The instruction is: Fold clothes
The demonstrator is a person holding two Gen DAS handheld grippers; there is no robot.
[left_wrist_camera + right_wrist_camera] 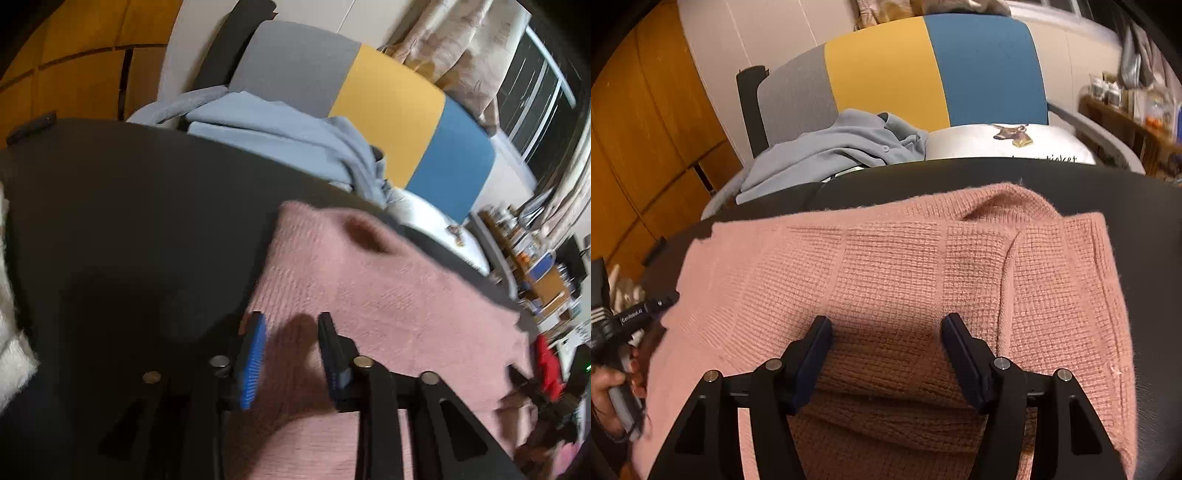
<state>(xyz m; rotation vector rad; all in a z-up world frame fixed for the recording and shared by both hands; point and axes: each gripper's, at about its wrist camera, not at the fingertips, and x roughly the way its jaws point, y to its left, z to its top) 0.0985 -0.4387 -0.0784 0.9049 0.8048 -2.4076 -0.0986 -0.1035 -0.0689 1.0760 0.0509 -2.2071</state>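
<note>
Above, both tools, left tool [291, 325] and right tool [886, 328], gape over the pink sweater [886, 266], its near edge hidden.

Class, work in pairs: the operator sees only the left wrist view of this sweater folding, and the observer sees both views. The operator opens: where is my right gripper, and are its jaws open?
Observer: The right gripper is over the near middle of the pink sweater, jaws open, holding nothing.
Operator: Is the sweater's right side folded in?
Observer: Yes, a right-hand panel lies folded over the body.
Operator: What is the white thing behind the black table?
Observer: A white cushion with a cow's head printed on it.
</note>
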